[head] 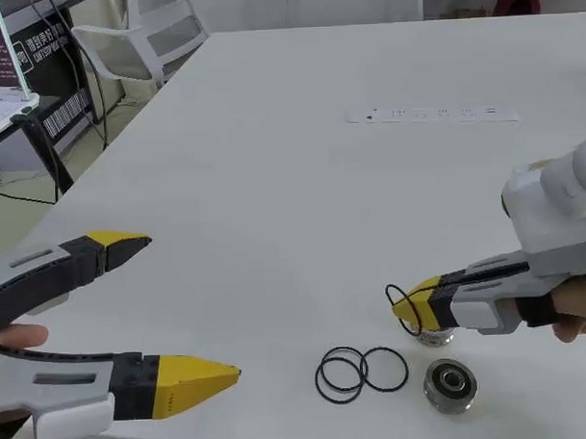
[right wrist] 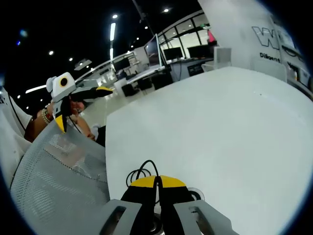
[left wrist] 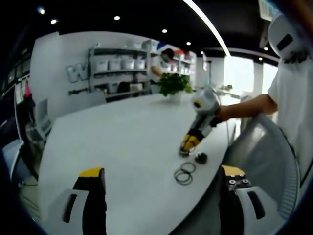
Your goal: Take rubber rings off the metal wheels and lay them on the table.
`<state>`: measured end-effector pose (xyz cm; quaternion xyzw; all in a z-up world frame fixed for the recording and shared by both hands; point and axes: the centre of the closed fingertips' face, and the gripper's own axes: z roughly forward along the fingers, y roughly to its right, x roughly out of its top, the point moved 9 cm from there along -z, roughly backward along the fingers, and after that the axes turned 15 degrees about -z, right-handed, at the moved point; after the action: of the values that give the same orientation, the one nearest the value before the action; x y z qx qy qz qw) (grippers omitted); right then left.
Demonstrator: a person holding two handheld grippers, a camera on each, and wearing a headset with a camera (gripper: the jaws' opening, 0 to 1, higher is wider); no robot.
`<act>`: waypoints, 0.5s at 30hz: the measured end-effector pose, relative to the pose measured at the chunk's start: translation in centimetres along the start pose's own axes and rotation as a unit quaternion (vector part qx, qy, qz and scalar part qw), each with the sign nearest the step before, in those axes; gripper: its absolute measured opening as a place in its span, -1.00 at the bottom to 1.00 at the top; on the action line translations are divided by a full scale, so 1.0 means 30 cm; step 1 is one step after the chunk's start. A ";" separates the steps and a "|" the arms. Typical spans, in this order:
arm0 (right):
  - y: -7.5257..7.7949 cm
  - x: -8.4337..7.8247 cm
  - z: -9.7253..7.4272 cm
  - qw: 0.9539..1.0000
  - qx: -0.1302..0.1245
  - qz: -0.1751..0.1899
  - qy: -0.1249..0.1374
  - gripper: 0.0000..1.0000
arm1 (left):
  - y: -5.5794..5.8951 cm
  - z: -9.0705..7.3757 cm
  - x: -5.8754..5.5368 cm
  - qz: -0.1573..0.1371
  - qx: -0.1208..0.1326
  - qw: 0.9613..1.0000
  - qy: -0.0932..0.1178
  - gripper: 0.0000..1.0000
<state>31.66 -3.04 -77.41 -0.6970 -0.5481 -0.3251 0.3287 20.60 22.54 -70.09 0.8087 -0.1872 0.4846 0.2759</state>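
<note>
Head view: right gripper [head: 410, 313] fingers clench an upright rubber ring [head: 388, 296] looping leftward; left gripper [head: 194, 308] fingers spread wide.

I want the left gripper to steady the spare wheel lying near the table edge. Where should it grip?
Probably across the outer rim of the spare wheel, from above on its left: it lies flat, hub up, and the right gripper, shut on a rubber ring, works just beyond it.
</note>
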 end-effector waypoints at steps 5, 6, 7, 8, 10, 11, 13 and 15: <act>-0.011 -0.003 0.016 1.000 0.000 -0.016 -0.009 -1.00 | 0.002 -0.002 -0.019 -0.004 0.004 1.000 -0.011 1.00; -0.010 -0.005 0.019 1.000 0.000 -0.016 -0.011 -1.00 | 0.003 -0.003 -0.020 -0.006 0.004 1.000 -0.011 1.00; -0.012 -0.007 0.024 1.000 0.000 -0.018 -0.013 -1.00 | 0.002 -0.004 -0.021 -0.007 0.005 1.000 -0.011 1.00; -0.010 -0.012 0.027 1.000 0.000 -0.020 -0.015 -1.00 | 0.004 -0.004 -0.022 -0.008 0.005 1.000 -0.009 1.00; -0.012 -0.021 0.036 0.999 0.002 -0.026 -0.023 -1.00 | 0.004 -0.006 -0.021 -0.008 0.006 1.000 -0.008 1.00; -0.013 -0.024 0.039 0.999 0.002 -0.027 -0.026 -1.00 | 0.004 -0.007 -0.021 -0.007 0.006 1.000 -0.007 1.00; -0.014 -0.030 0.047 0.999 0.003 -0.034 -0.033 -1.00 | 0.004 -0.009 -0.019 -0.007 0.007 1.000 -0.006 1.00; -0.015 -0.033 0.052 0.998 0.002 -0.041 -0.037 -1.00 | 0.002 -0.012 -0.018 -0.007 0.008 1.000 -0.005 0.98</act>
<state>31.19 -2.22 -79.06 -0.6846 -0.5889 -0.3113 0.2960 20.06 22.73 -70.41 0.8144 -0.1790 0.4805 0.2718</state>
